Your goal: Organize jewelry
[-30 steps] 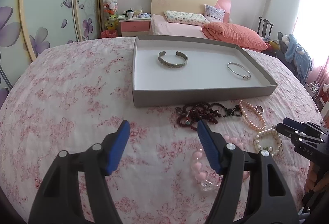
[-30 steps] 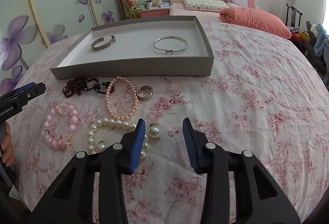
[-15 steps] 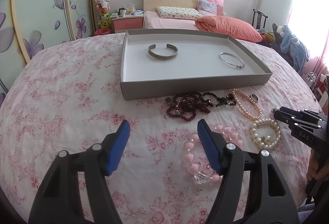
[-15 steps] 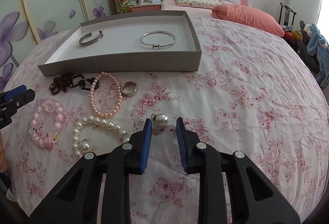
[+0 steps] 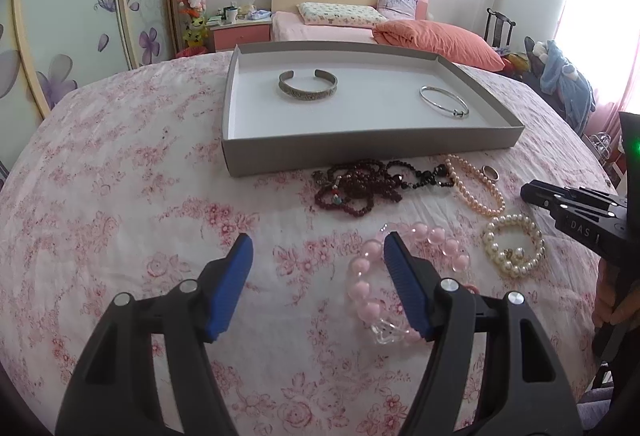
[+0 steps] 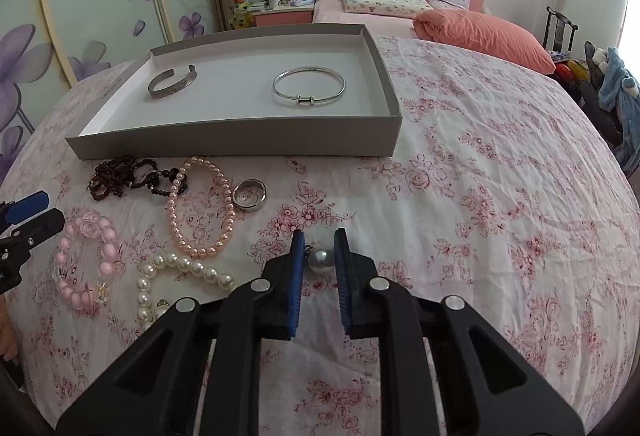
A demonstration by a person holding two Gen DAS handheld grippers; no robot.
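The right gripper (image 6: 319, 260) has its jaws narrowed around a pearl earring (image 6: 320, 260) lying on the bed's floral sheet (image 6: 480, 215), near the grey tray (image 6: 240, 145); whether they pinch it yet is unclear. The step looks like picking it up; next, lift and carry it far-left into the tray. The left gripper (image 5: 318, 256) hovers wide open, empty, beside the pink bead bracelet (image 5: 362, 288).

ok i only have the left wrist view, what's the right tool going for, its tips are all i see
observer: a single grey pearl on the bedspread, sitting between the blue pads of the right tool.
operator: gripped yet
observer: can't tell; the jaws stand narrow either side of it, contact unclear.
operator: lifted
observer: no, it looks to rest on the cloth, right of the white pearl bracelet.
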